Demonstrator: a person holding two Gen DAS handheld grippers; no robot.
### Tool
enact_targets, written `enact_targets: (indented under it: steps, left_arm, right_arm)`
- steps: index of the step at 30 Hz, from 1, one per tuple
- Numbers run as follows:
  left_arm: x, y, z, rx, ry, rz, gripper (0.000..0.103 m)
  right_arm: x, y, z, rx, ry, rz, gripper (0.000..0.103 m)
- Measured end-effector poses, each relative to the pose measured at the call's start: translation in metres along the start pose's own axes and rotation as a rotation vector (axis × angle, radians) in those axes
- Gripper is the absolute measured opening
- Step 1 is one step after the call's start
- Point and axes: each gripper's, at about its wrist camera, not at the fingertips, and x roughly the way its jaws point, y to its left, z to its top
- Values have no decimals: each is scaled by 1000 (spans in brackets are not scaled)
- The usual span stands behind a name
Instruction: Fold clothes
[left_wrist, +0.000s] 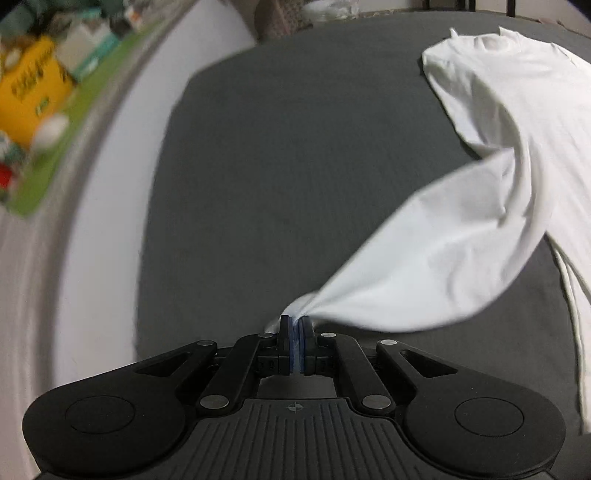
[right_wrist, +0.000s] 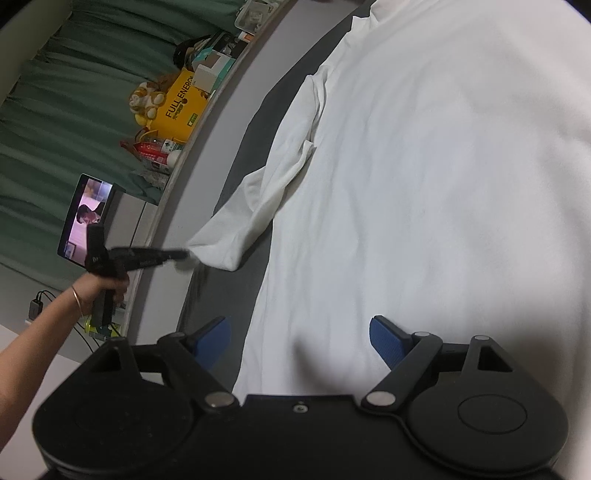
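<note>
A white long-sleeved shirt (right_wrist: 424, 177) lies spread on the dark grey bed cover (left_wrist: 277, 184). My left gripper (left_wrist: 296, 325) is shut on the cuff of one sleeve (left_wrist: 424, 266), which is lifted off the cover and stretched out from the shirt's body. The right wrist view shows the same left gripper (right_wrist: 184, 254), held by a hand, pulling that sleeve (right_wrist: 236, 229) out toward the bed's side. My right gripper (right_wrist: 299, 343) hovers open over the shirt's body near its edge, its blue pads (right_wrist: 384, 338) wide apart with nothing pinched between them.
A pale wall ledge (right_wrist: 207, 122) runs along the bed, carrying a yellow box (right_wrist: 183, 107), a plush toy (right_wrist: 146, 101) and cartons. A lit tablet screen (right_wrist: 86, 218) stands beside green curtains (right_wrist: 74, 92). Bare grey cover (left_wrist: 258, 221) lies left of the shirt.
</note>
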Motion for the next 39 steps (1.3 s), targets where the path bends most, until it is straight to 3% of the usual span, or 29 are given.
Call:
enact_targets:
  steps: [4,7,12,15,18,20,22,24,25,26,30,35,37,38,39]
  left_arm:
    - [3,8,-17,-49,86,5,2]
    - [-18,33,-20,-135,48,24,2]
    - [-60,69,-23,-269,23,-42,2]
    - [-65,81,-35,-271,70,46,1]
    - [-66,78,-55,-301,17,61,2]
    - [-57,76,-63,-353,-37,-8,3]
    - [-46,73,-70,-411,-77,-75,17]
    - [-29,66,-76,-455,-75,-69,75]
    - [-21,63,-78,-475,-73,-63,85]
    - [-13,59,-81,-495,-71,-57,87]
    - [5,57,-104,-636,-87,-4,87]
    - [33,67,-127,-877,-169,-47,86]
    - [46,67,-132,-927,-184,-102,51]
    - [48,64,-133,-938,-190,-120,20]
    - [47,62,-132,-931,-212,-145,10]
  right_arm:
    - [2,1,1,-4,0,0,83]
    - [1,1,0,-6,-1,0,83]
    - [0,-2,0,-5,-1,1,83]
    - [1,0,-1,-8,-1,0,83]
    - [2,2,-1,-12,-1,-1,83]
    - [2,1,-1,-12,-1,0,83]
    - [2,1,-1,-15,-1,-1,83]
    - [2,1,-1,-20,-1,-1,83]
    - [2,2,-1,-21,-1,-1,83]
    - [2,2,-1,-22,-2,-1,83]
    - [5,4,0,-21,-2,0,85]
    - [7,4,-1,-31,-1,4,86]
    - [7,4,-1,-34,-1,6,87]
    - [8,4,-1,-35,-1,7,88]
    - [8,4,-1,-37,0,8,88]
